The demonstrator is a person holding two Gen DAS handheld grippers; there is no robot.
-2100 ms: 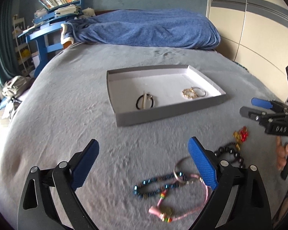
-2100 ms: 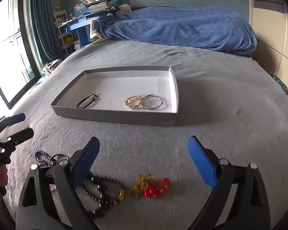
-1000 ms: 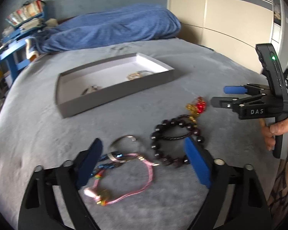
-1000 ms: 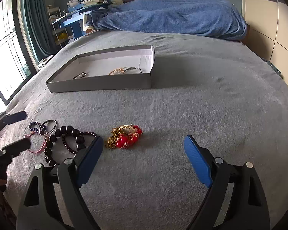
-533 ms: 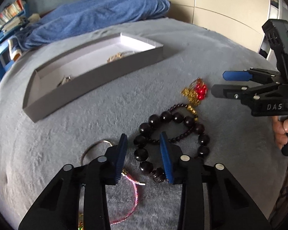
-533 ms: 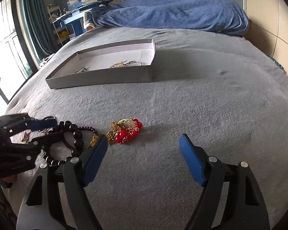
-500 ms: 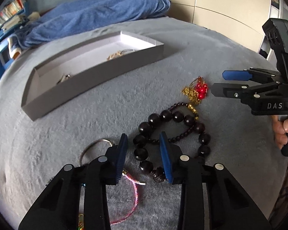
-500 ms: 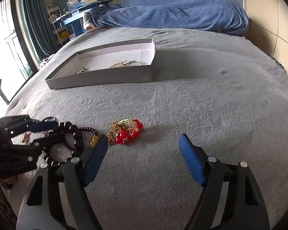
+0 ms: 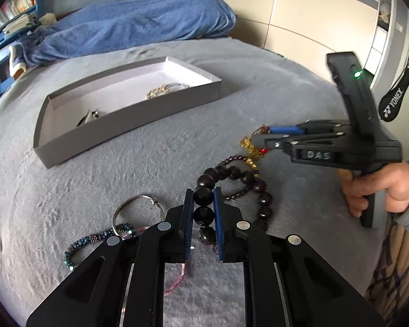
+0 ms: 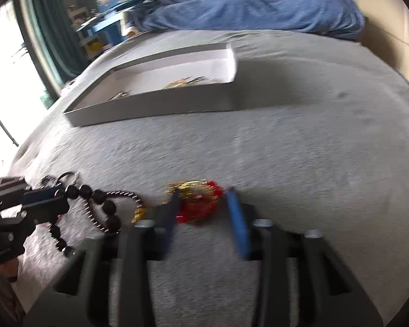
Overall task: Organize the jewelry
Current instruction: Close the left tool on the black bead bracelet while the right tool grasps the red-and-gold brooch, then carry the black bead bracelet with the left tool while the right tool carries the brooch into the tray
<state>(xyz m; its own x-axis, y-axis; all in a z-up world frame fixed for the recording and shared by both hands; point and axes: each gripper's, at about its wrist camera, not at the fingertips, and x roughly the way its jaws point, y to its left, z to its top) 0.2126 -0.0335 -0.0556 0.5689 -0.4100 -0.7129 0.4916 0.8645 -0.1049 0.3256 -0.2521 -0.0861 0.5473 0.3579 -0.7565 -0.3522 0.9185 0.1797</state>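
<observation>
Two grippers closing on jewelry at the grey plush bed's (image 9: 139, 163) near edge

I am pinching the left gripper (image 9: 203, 199) onto glossy round dark beads (image 9: 203, 196); my right gripper (image 10: 203, 207) is narrowing around the red-and-gold tangle (image 10: 200, 200), blurred, short of the cardboard tray (image 9: 128, 117).

The right wrist view was smeared with motion blur; the red-and-gold piece (image 10: 201, 201) showed no detail. The tray (image 10: 155, 110) wall hid most of its contents.
</observation>
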